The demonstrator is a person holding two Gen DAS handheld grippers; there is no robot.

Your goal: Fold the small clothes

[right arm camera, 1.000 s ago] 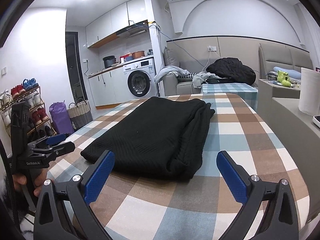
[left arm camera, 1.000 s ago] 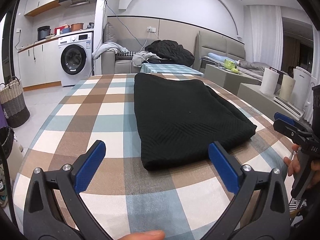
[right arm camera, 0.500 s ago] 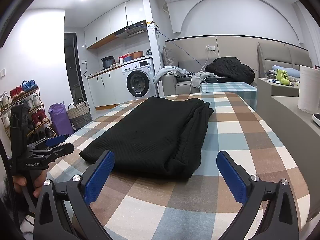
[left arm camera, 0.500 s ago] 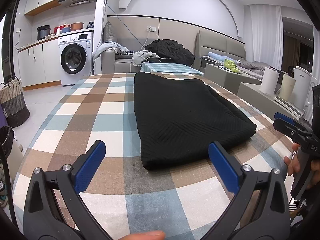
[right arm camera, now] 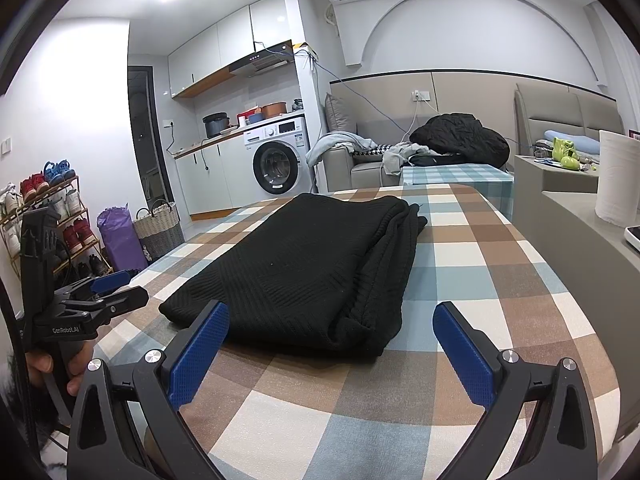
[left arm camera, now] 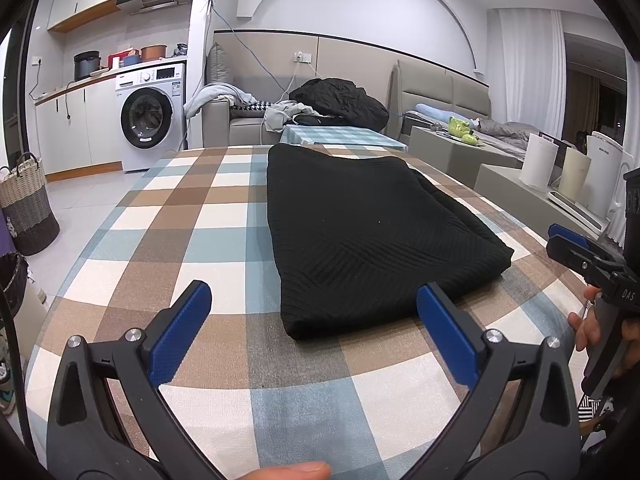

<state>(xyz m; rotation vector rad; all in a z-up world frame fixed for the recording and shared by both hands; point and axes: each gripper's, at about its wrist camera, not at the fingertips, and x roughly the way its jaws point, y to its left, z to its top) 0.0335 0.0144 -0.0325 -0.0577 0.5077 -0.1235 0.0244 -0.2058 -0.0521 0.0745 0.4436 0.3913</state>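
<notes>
Both tongs (left arm camera: 312, 320) (right arm camera: 332, 336) wide open, empty, near black garment (left arm camera: 360, 236).

black knit garment (left arm camera: 360, 240) | folded into a long rectangle | flat on checked tablecloth (left arm camera: 192, 216) | type unclear

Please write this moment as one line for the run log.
left tool: open, empty | right tool: open, empty | black knit garment: folded lengthwise, flat on checked tablecloth | contact: none

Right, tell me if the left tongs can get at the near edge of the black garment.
Probably yes: the left tongs are open, and only bare checked tablecloth lies before the garment.
</notes>
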